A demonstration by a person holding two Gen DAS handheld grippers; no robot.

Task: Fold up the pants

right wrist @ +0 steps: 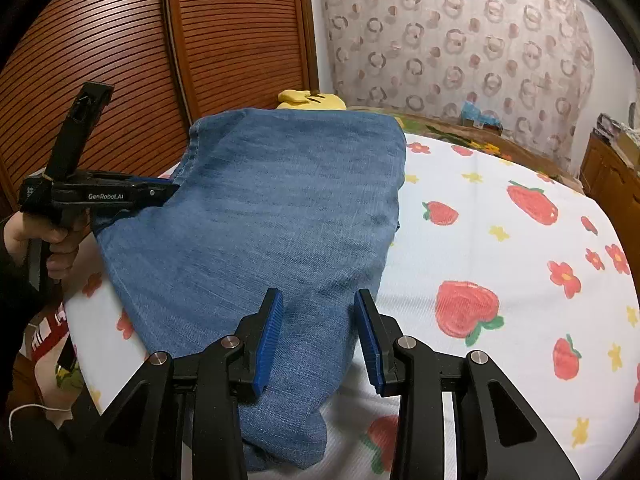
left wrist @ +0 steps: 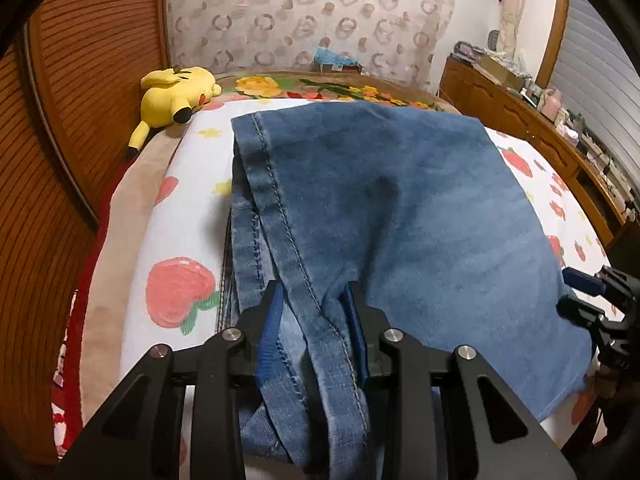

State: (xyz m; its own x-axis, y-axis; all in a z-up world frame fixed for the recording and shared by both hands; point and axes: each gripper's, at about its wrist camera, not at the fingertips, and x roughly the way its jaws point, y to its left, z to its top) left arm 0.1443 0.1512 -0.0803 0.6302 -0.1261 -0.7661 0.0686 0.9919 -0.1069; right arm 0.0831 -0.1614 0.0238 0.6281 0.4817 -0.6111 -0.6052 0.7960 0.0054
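Jeans (left wrist: 400,208) are lying folded on the bed's strawberry-print sheet (left wrist: 192,184), w/ a hemmed edge running along the left side. L claw (left wrist: 316,312) is sitting part-open around a bunched seam of denim; fabric's filling the gap btwn the blue pads, but can't tell if they're actually pinching it. R claw (right wrist: 318,320) is hanging part-open over the near end of the jeans, pads apart from the cloth. Yellow plush toy (left wrist: 176,96) is resting at the bed's far-left corner, near the wood-slat doors (left wrist: 80,80).
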